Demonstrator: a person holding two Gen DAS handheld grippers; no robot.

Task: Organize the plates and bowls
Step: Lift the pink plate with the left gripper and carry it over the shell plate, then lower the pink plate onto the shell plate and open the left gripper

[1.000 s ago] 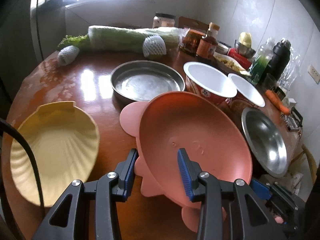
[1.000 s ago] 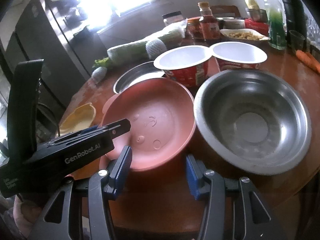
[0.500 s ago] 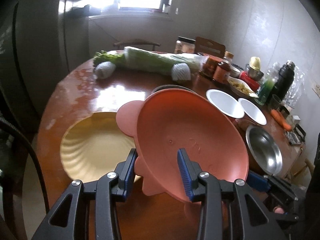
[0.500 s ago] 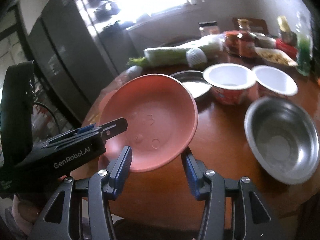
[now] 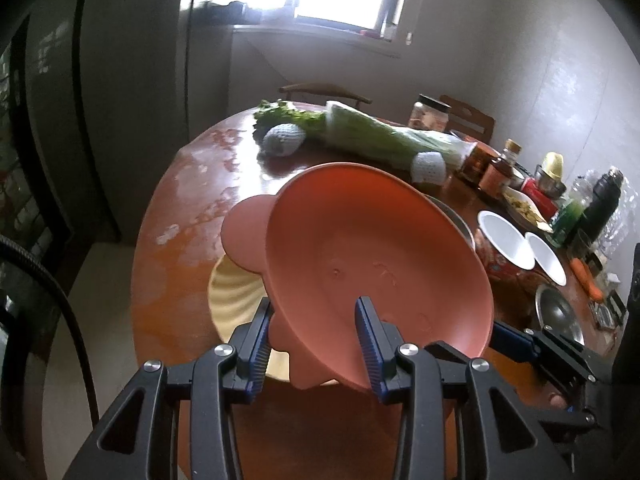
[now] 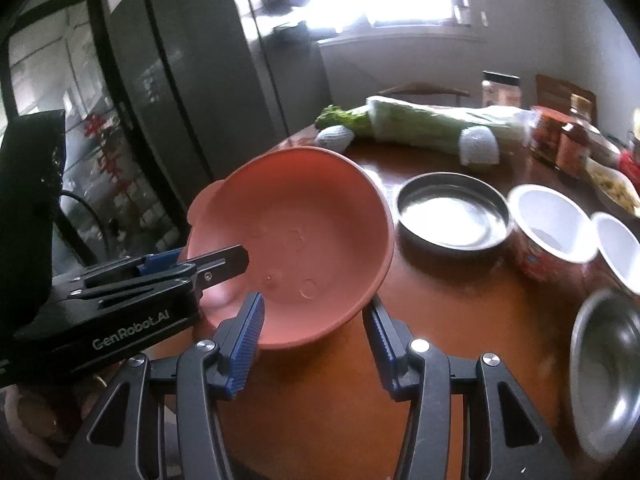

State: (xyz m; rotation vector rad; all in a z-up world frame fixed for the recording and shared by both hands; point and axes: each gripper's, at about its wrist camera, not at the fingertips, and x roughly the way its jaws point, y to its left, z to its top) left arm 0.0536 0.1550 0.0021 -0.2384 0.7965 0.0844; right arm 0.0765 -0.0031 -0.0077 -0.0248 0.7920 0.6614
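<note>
- The pink bowl (image 5: 376, 284) with small ear-shaped tabs was in the air, tilted, carried by both claws; this was probably because it is wide and slippery for one narrow grip.
- The left claw (image 5: 316, 344) was clenched on the near edge of the bowl: one blue pad lay inside the bowl and the other outside, by a tab, so the wall of the bowl was pinched between them.
- The right claw (image 6: 316, 332) stood at the 6 o'clock edge of the bowl in its own view. Its blue pads were on both sides of the lower rim, but whether they pressed on it I cannot tell.
- In the right wrist view the left claw entered from 9 o'clock and reached over the rim into the bowl.
- Under the bowl, at 7 o'clock in the left wrist view, a yellow shell-shaped plate (image 5: 236, 296) lay on the counter (image 5: 180, 216). In my judgement the bowl was held above it in order to stack it there.
- The steel dish (image 6: 452, 212), two white paper bowls (image 6: 552, 228) and a deep steel bowl (image 6: 608, 364) lay at 2 to 4 o'clock of the right view, not yet gathered.
- The wrapped cabbage (image 6: 432, 124) lay at the far edge, out of the way.
</note>
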